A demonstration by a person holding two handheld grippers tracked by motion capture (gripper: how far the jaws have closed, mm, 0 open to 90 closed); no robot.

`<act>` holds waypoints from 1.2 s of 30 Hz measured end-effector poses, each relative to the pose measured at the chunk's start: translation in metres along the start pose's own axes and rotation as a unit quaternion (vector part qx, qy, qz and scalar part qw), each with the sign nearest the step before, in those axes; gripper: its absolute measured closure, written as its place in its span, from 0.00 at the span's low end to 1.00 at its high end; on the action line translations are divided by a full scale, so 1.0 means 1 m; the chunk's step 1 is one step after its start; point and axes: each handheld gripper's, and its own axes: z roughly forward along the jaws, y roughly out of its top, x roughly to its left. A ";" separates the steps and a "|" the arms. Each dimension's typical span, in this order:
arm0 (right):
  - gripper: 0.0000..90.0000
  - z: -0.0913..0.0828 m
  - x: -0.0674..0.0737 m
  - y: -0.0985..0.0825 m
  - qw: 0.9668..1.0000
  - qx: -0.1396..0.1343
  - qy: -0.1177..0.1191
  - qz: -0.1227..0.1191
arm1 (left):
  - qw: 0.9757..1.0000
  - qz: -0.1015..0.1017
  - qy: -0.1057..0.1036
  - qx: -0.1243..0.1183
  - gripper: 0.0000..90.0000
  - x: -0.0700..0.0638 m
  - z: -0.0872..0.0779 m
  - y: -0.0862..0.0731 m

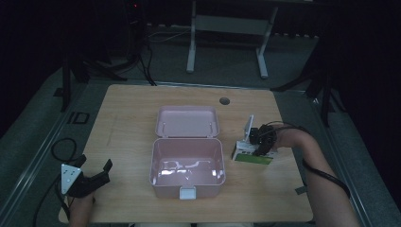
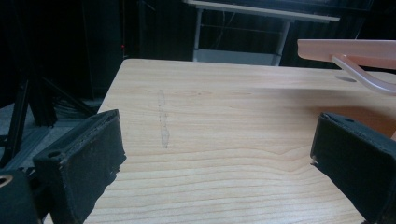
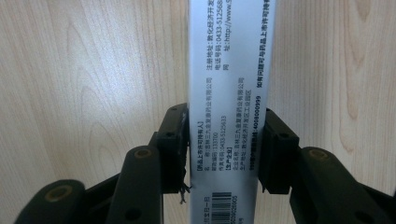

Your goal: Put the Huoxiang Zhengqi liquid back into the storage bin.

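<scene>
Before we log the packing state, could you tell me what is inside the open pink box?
The pink box looks empty in the high view: bare pink floor with bright glare patches. Its near wall hides a strip of floor, and the dim light could mask something small.

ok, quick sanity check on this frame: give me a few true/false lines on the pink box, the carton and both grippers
1. The pink box sits open, its lid folded back flat on the table. True.
2. The right gripper is open and holds nothing. False: its jaws are closed on the white carton, one on each side.
3. The left gripper is open with nothing between its jaws. True.
4. The carton already lies inside the box. False: in the high view it is on the table beside the box, on the person's right.
5. A green-and-white pack lies by the right gripper. True.
</scene>
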 end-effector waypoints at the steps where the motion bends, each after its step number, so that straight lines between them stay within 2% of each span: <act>1: 0.65 0.000 0.000 0.000 1.000 0.000 0.000 0.000 | 1.000 0.000 0.000 0.000 0.03 0.000 0.000 0.000; 3: 0.64 0.001 -0.001 0.002 1.000 0.007 0.006 0.022 | 1.000 0.000 0.000 0.000 0.03 0.000 0.000 0.000; 4: 0.65 0.004 -0.001 0.004 1.000 0.018 0.005 0.021 | 1.000 0.000 0.000 0.000 0.03 0.000 0.000 0.000; 8: 0.69 0.005 0.002 0.006 1.000 0.026 0.006 -0.003 | 1.000 -0.001 0.000 0.000 0.03 0.000 0.000 0.000; 14: 0.69 0.003 0.006 0.007 0.999 0.031 0.006 -0.013 | 1.000 -0.001 0.001 0.000 0.03 0.000 0.000 0.000; 18: 0.69 -0.004 0.007 0.008 0.999 0.031 0.005 -0.008 | 1.000 -0.001 0.001 0.001 0.03 0.000 0.000 0.000; 24: 0.69 -0.020 0.012 0.011 0.999 0.032 0.010 0.012 | 1.000 -0.001 0.002 0.001 0.03 0.000 0.000 0.000; 29: 0.69 -0.029 0.019 0.014 0.999 0.048 0.019 0.008 | 1.000 -0.001 0.002 0.001 0.03 0.000 0.000 0.000; 32: 0.69 -0.034 0.022 0.015 0.999 0.045 0.018 0.009 | 1.000 -0.001 0.003 0.001 0.03 0.000 0.000 0.000; 36: 0.69 -0.049 0.027 0.018 0.999 0.030 0.020 0.005 | 1.000 0.000 0.004 0.002 0.03 0.000 0.000 0.000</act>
